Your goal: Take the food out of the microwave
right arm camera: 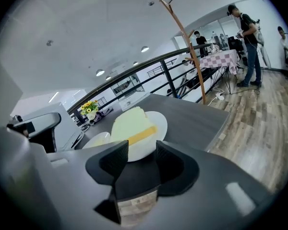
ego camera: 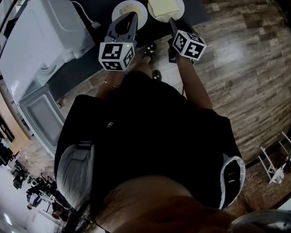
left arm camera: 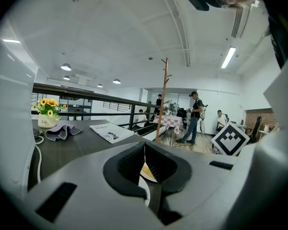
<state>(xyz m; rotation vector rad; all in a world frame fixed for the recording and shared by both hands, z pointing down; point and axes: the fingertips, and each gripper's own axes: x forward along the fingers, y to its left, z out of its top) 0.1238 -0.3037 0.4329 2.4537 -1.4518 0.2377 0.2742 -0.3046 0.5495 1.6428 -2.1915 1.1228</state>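
While plated bread (ego camera: 161,1) tops dark table (ego camera: 97,4), wood floor (ego camera: 242,57), left hand-held gripper (left arm camera: 144,147) closed, right hand-held gripper (right arm camera: 137,150) open.

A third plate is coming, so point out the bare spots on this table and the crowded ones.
Bare tabletop lies right of the sandwich plate, up to the table's edge, and in front of the microwave. Crowded: the two plates sit close together, and a cable crosses the gap between microwave and smaller plate.

Head view: high up, looks steeply down past the person's torso (ego camera: 145,130) onto the dark table (ego camera: 194,8). Left gripper view: low, near level across that table. Right gripper view: tilted down, close to the bread plate (right arm camera: 162,127), which the head view also shows.
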